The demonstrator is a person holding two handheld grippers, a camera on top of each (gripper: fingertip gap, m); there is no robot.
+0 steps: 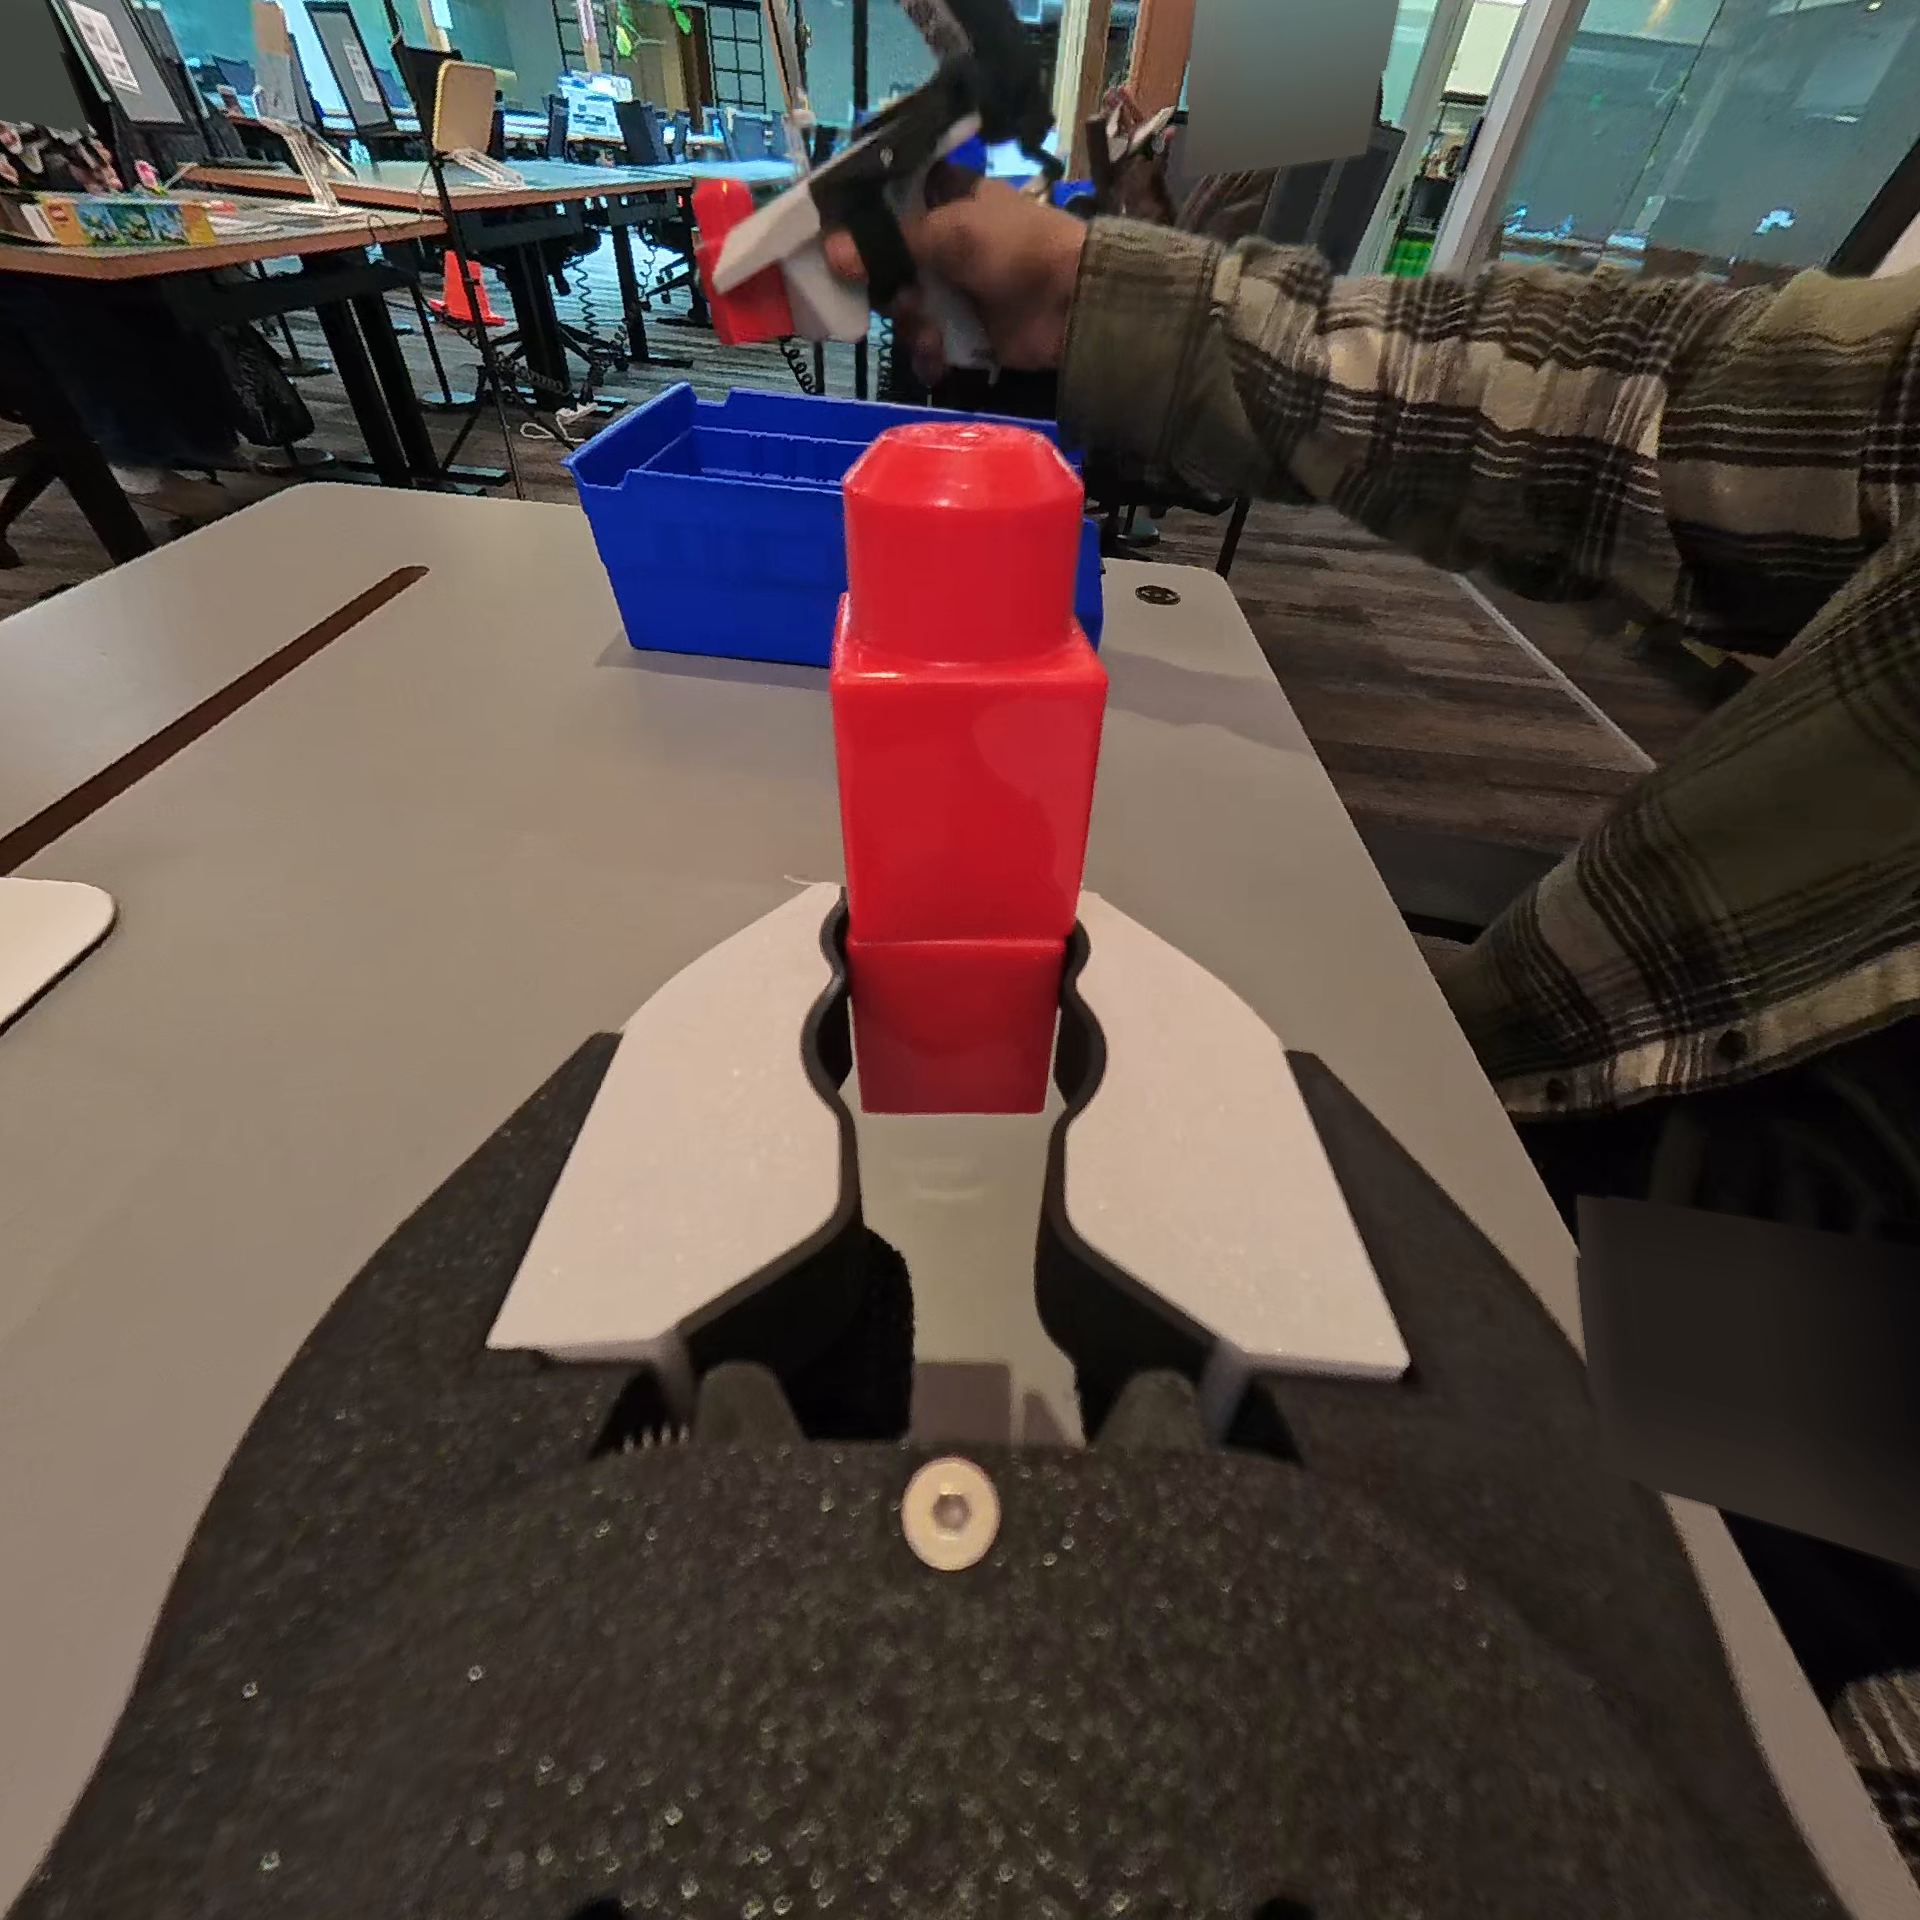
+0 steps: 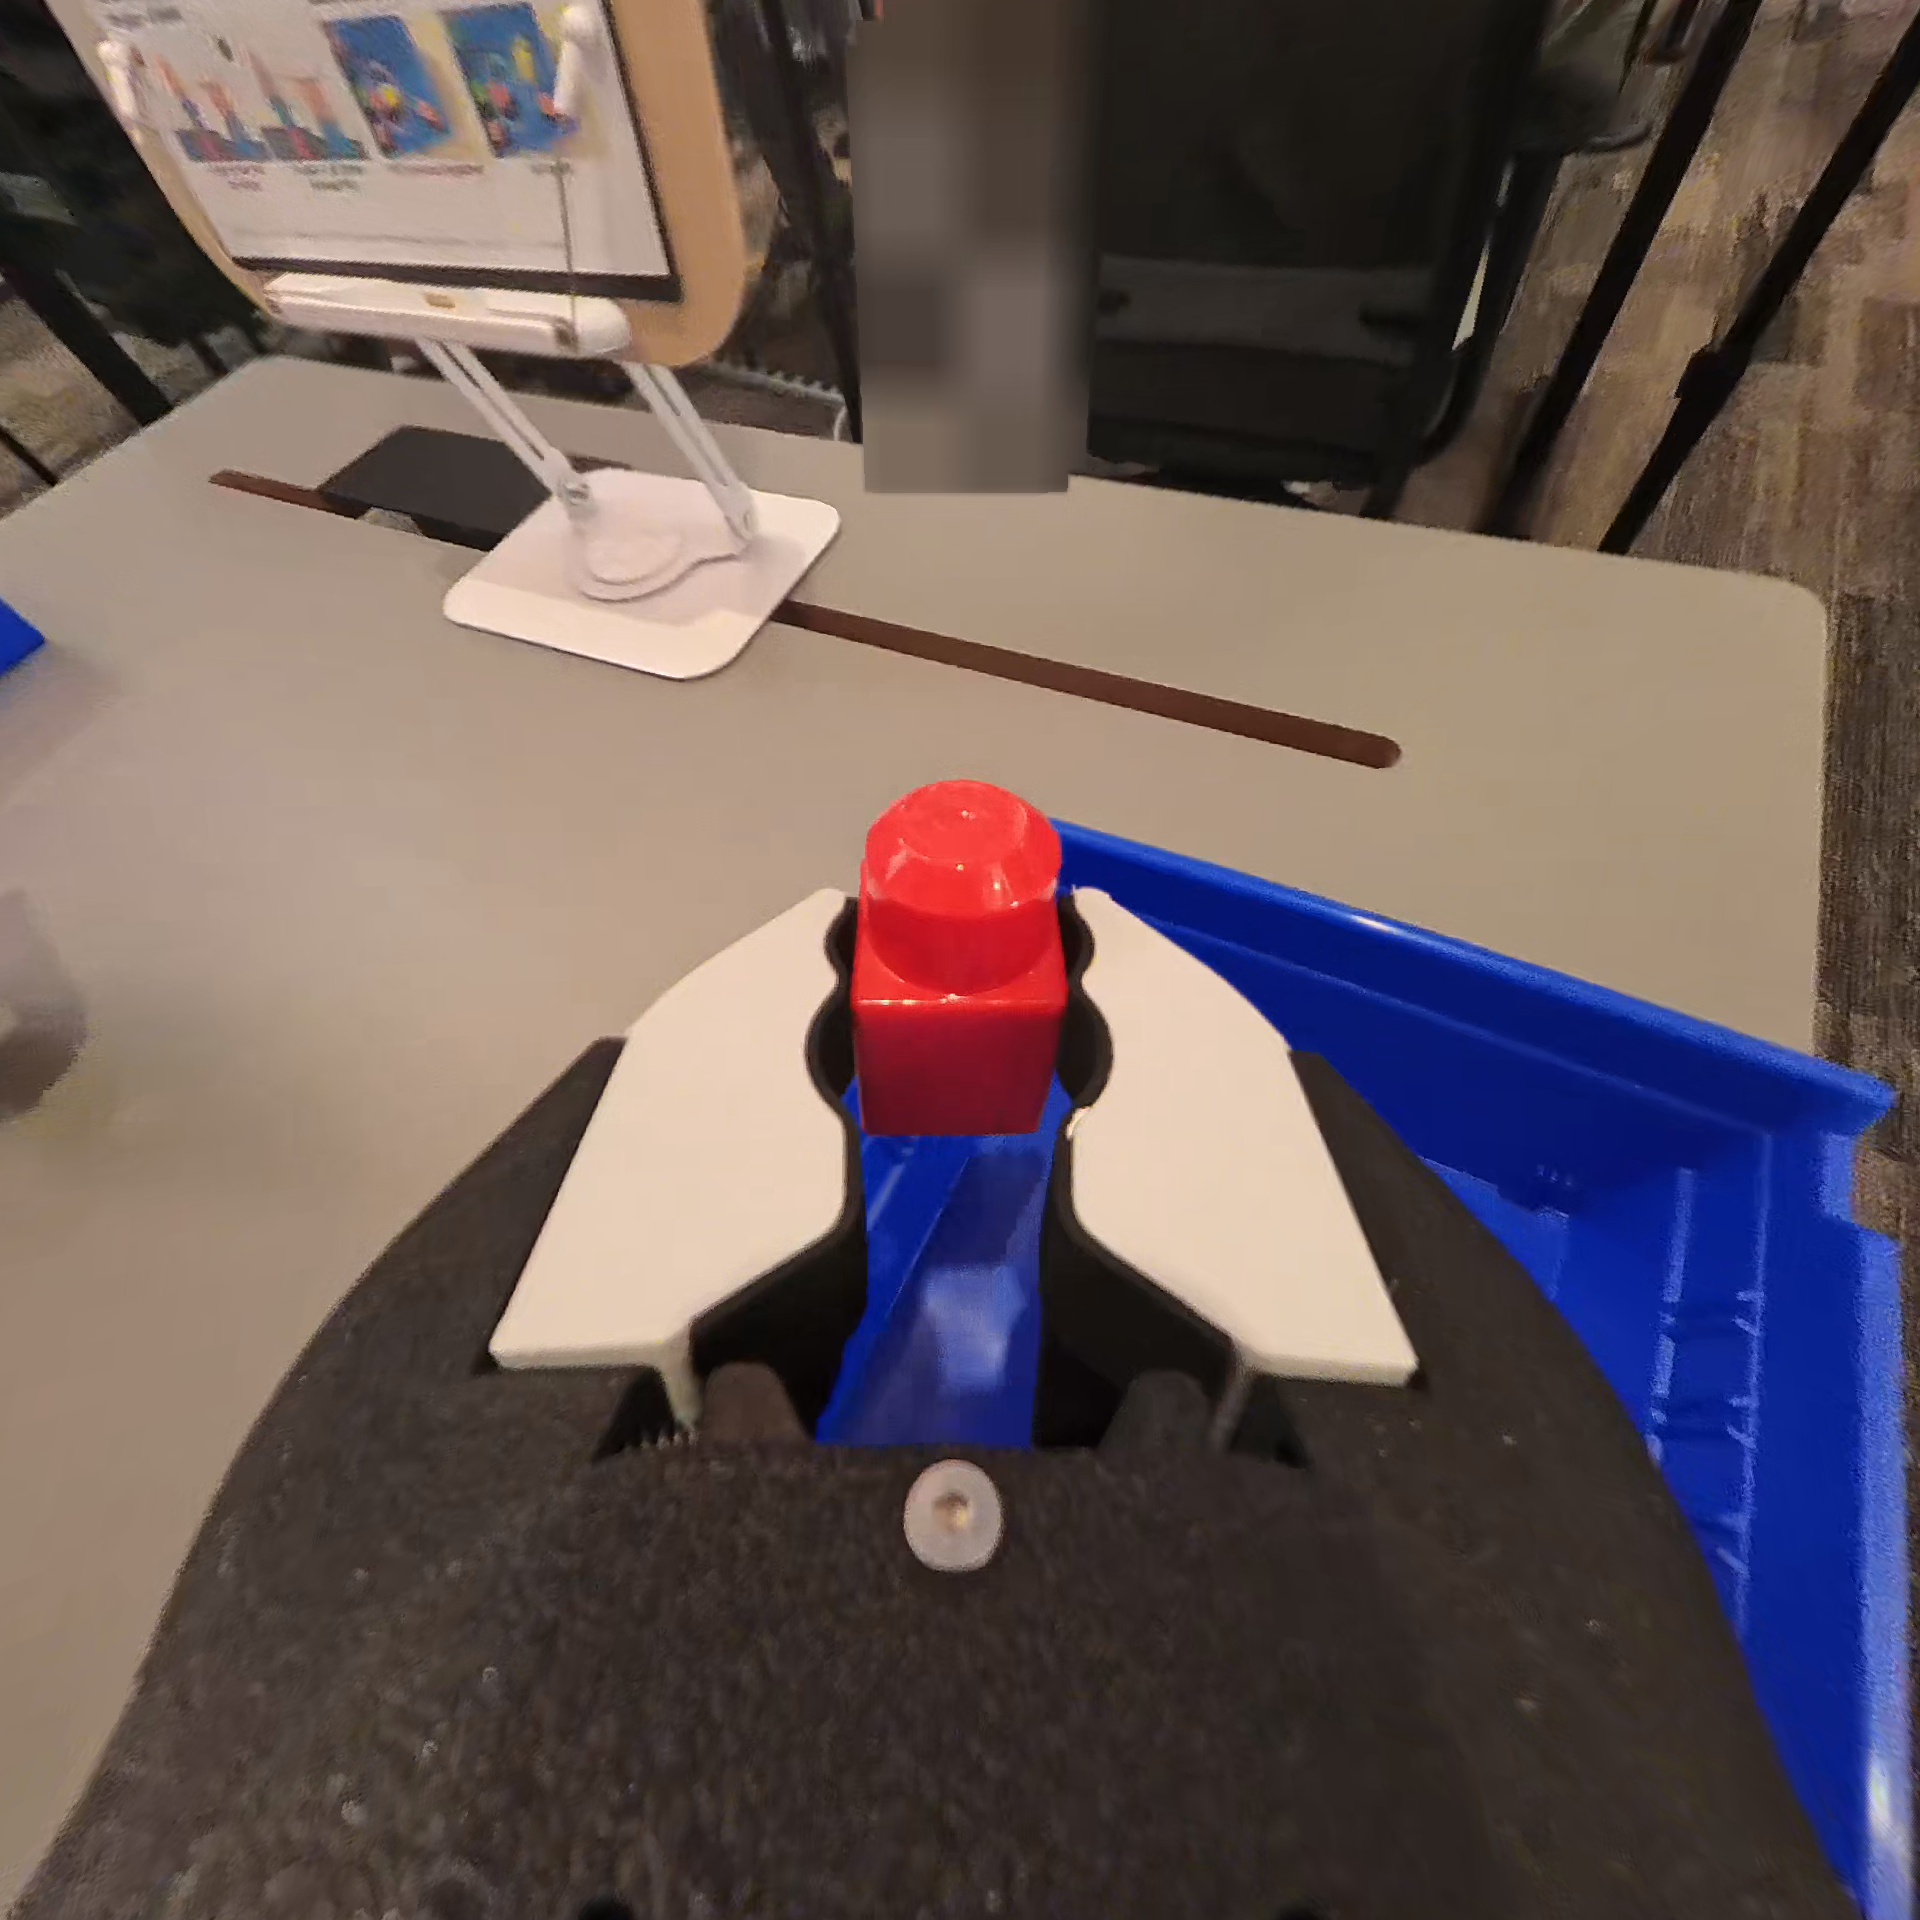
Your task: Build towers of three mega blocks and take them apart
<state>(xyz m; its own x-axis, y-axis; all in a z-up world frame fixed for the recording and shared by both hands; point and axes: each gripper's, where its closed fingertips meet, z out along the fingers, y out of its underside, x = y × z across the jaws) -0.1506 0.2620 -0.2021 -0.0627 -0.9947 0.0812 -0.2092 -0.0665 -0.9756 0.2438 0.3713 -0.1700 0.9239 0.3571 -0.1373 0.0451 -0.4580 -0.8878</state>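
Red mega blocks sit in both grippers. Closest in the left wrist view, the left gripper squeezes the bottom red block between its white fingers. A second red block is stuck on top of that one, so the two make a short tower standing up over the grey counter. Behind the tower sits a blue bin near the far edge of the counter. Farther back and higher up, the right gripper is held in the air by a hand in a plaid sleeve.

In the right wrist view, the right gripper is clamped tight on one single red block, with its round top pointing up. It hangs over the near wall of the blue bin. Past it the grey counter has a long dark slot. Farthest away stands a white stand holding up a tablet.
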